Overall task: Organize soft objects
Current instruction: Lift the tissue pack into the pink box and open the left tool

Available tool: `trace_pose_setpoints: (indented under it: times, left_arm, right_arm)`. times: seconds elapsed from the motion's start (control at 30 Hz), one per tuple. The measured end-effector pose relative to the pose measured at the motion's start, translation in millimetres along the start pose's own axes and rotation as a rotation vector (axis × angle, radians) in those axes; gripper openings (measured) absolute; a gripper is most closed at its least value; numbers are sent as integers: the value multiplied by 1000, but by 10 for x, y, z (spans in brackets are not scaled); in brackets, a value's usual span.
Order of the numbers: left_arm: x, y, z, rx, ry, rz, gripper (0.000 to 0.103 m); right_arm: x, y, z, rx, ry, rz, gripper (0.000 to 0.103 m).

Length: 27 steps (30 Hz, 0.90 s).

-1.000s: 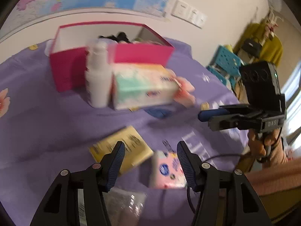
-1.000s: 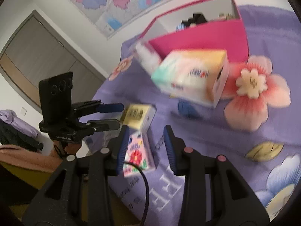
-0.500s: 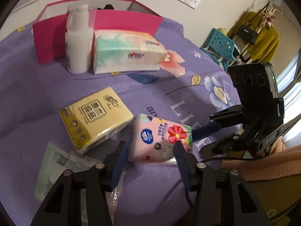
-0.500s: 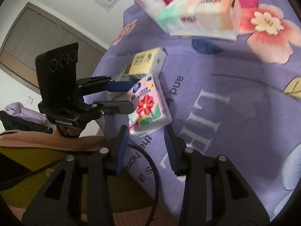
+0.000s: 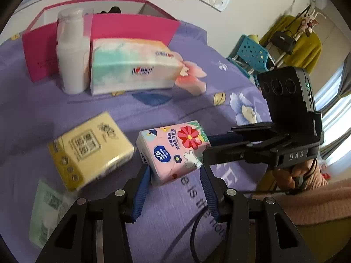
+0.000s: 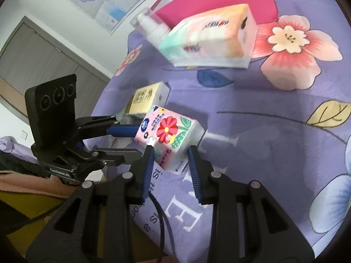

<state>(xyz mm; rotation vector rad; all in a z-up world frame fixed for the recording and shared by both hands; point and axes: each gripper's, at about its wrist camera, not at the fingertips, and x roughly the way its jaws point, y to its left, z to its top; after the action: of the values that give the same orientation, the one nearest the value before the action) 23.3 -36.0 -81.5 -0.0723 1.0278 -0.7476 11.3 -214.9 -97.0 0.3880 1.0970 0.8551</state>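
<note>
A pink flower-print tissue pack is tilted just above the purple cloth, caught from two sides. My left gripper has its blue pads against the pack's near end. My right gripper comes in from the right with the pack's other end between its pads, and its jaws are still closing on it. A yellow tissue pack lies just beside it on the cloth. Farther back, a large pastel tissue pack rests against the open pink box.
A white pump bottle stands by the box's front wall. A flat pale green packet lies near the table's front edge. A hand holds the right gripper. A blue stool stands beyond the table.
Both grippers have tipped down and moved in on the pink pack. It now sits between both pairs of pads, which have narrowed around it.
</note>
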Motion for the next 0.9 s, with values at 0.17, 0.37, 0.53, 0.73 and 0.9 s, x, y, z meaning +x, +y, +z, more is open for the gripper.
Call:
trace_pose_setpoints:
  times: [0.17, 0.37, 0.53, 0.73, 0.9]
  left_arm:
    - [-31, -50, 134, 10, -38, 4, 46]
    - [-135, -96, 353, 28, -99, 11, 46]
    - [-196, -142, 545, 52, -133, 33, 46]
    - [-324, -180, 837, 77, -188, 67, 46]
    - [-422, -142, 1137, 78, -221, 87, 46]
  right_arm:
    - [-117, 26, 91, -18, -41, -19, 35]
    - [-290, 83, 240, -51, -102, -32, 35]
    - [-434, 134, 398, -88, -160, -42, 35]
    - [-585, 201, 655, -135, -225, -55, 35]
    - [-657, 218, 932, -162, -267, -55, 35]
